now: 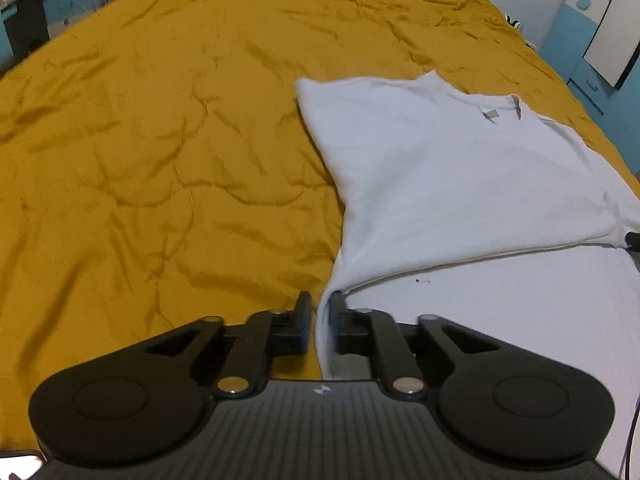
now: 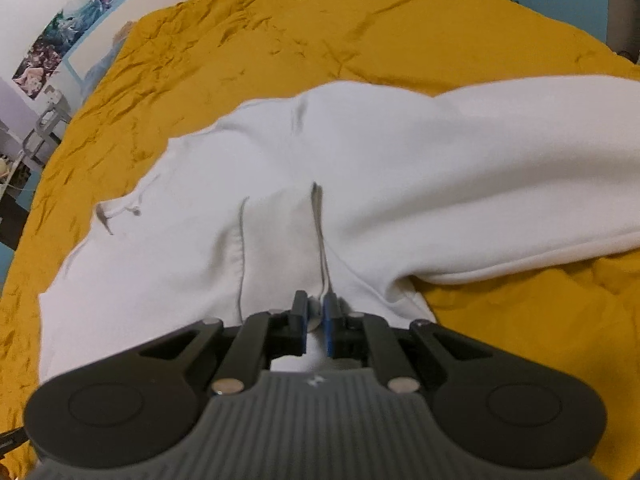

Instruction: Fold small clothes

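Observation:
A white T-shirt (image 1: pixel 440 168) lies on a mustard-yellow bedspread (image 1: pixel 140 140), partly lifted and folded over itself, its collar and label toward the far side. My left gripper (image 1: pixel 320 304) is shut on an edge of the shirt at its near left corner. My right gripper (image 2: pixel 316 304) is shut on a bunched fold of the same shirt (image 2: pixel 360 168). A tip of the right gripper shows at the far right edge of the left wrist view (image 1: pixel 634 239), pinching the hem.
The bedspread (image 2: pixel 500 32) is wrinkled and stretches far to the left and ahead. Blue-and-white cupboards (image 1: pixel 592 20) stand past the bed's far right edge. A desk (image 1: pixel 24 12) is at the far left. Posters (image 2: pixel 60 36) hang on the wall.

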`<control>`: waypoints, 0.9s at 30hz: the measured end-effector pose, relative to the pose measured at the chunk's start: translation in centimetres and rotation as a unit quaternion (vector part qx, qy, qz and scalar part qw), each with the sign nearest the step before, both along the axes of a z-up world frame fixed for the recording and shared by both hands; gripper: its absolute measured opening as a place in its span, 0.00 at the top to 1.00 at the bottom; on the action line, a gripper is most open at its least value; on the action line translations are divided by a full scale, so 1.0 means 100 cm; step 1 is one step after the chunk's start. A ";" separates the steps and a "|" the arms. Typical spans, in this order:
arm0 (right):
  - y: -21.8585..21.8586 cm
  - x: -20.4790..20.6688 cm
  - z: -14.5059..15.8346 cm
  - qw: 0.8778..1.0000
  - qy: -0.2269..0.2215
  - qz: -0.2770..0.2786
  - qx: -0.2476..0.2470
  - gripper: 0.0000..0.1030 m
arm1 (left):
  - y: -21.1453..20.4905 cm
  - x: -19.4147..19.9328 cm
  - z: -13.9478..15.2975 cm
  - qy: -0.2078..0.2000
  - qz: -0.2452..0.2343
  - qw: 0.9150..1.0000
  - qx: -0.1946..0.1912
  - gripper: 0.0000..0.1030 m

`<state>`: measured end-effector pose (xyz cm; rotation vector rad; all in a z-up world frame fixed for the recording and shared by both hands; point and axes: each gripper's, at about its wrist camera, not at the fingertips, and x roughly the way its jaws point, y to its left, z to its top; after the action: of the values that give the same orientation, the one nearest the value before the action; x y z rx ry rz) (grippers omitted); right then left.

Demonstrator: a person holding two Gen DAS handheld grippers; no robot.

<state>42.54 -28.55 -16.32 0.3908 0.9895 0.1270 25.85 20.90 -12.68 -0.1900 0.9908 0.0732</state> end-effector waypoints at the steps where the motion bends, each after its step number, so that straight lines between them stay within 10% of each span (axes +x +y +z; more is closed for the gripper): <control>1: -0.003 -0.003 0.006 1.000 -0.005 0.000 -0.006 0.91 | -0.002 -0.003 0.007 -0.004 -0.003 1.000 0.005 0.80; 11: -0.096 -0.059 0.082 0.999 -0.053 -0.008 -0.007 0.63 | -0.024 -0.008 0.079 -0.090 0.001 0.995 0.029 0.55; 17: -0.221 -0.093 0.114 0.991 -0.061 -0.114 0.015 0.46 | -0.031 0.019 0.076 -0.072 0.063 0.995 0.008 0.51; 27: -0.405 -0.126 0.048 0.938 -0.011 -0.327 0.115 0.47 | -0.059 0.046 0.045 -0.032 0.068 0.997 0.020 0.51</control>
<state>29.92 -69.04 -11.50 0.9124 0.7803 -0.3609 30.48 14.96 -8.15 -0.2223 0.9102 0.2101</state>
